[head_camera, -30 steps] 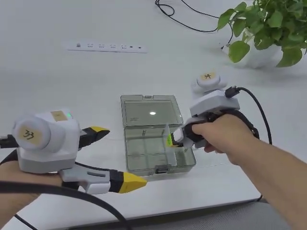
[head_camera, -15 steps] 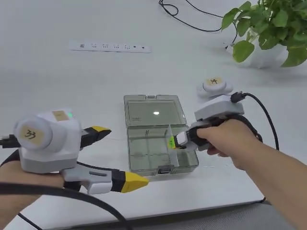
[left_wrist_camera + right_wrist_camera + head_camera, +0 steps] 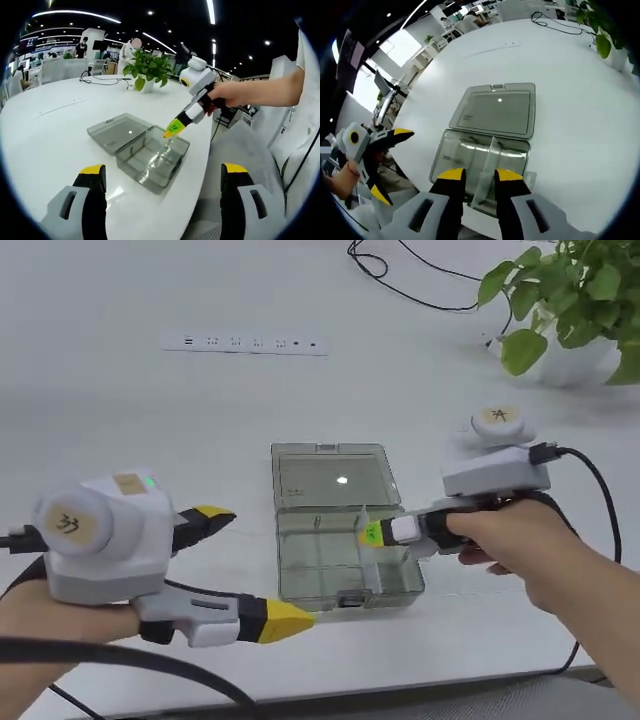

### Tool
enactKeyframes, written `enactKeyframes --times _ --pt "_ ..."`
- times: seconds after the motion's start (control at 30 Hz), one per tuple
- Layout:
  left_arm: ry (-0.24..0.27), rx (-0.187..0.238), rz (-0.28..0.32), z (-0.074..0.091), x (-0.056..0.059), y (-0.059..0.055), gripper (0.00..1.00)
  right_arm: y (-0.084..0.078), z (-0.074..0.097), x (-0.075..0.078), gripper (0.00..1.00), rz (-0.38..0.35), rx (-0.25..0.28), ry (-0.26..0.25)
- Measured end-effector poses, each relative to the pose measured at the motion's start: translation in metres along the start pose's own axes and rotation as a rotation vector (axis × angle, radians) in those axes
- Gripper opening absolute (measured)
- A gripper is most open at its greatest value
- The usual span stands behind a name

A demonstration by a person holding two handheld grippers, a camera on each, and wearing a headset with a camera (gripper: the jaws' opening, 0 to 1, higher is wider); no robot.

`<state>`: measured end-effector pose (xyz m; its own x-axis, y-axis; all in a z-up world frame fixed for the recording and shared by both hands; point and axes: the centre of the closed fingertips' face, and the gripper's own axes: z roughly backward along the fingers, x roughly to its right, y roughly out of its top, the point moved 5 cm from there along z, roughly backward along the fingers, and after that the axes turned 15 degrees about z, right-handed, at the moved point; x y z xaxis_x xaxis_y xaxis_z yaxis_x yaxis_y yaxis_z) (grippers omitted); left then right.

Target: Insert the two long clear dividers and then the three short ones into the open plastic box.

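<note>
Nearest in the head view, the left hand-held gripper (image 3: pixel 255 568) hangs over the counter (image 3: pixel 120 440) in front of and left of the box, with its yellow-tipped jaws spread wide and nothing between them. The hand gripping it is cut off at the lower left corner, and a black cable crosses in front of it.

The open plastic box (image 3: pixel 350 605) sits just beyond, near the counter's front edge, with its lid (image 3: pixel 330 475) folded flat behind it. The right hand-held gripper (image 3: pixel 372 533), wrapped by a hand (image 3: pixel 510 545), reaches in from the right over the box's right half. In the right gripper view its jaws (image 3: pixel 481 176) stand close together on either side of an upright clear divider (image 3: pixel 487 160) and pinch its top edge. The plastic is see-through, so the exact contact is hard to make out. The divider (image 3: pixel 368 565) stands inside the box, running front to back. Faint lines left of it may be other dividers, but I cannot tell.

Farther back lie a white power strip (image 3: pixel 243 342) and a looped black cable (image 3: pixel 420 280). A potted plant (image 3: pixel 580 290) is cut off at the top right corner.
</note>
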<state>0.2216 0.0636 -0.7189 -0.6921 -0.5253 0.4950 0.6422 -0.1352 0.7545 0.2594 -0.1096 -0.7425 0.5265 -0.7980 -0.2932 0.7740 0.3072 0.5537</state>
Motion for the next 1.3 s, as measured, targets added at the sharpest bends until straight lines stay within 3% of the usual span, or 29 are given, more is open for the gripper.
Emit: enactKeyframes --times 0.3,0.67,0.87,0.93,1.07,1.3 --pt "0.044 0.017 0.024 0.005 0.002 0.003 0.97 0.010 0.020 -0.006 0.34 0.091 0.084 0.060" --pt "0.099 0.048 0.053 0.008 0.005 0.009 0.96 0.018 0.044 0.001 0.51 0.204 0.171 0.139" --pt "0.134 0.062 0.077 0.008 0.004 0.010 0.96 0.015 0.055 0.008 0.59 0.333 0.190 0.165" --pt "0.144 0.064 0.080 0.009 0.004 0.010 0.96 0.013 0.058 0.009 0.63 0.425 0.205 0.177" --pt "0.167 0.062 0.091 0.010 0.003 0.008 0.95 0.004 0.061 0.020 0.69 0.491 0.185 0.204" --pt "0.202 0.052 0.122 0.008 -0.001 0.002 0.94 -0.006 0.069 0.026 0.77 0.591 0.226 0.229"
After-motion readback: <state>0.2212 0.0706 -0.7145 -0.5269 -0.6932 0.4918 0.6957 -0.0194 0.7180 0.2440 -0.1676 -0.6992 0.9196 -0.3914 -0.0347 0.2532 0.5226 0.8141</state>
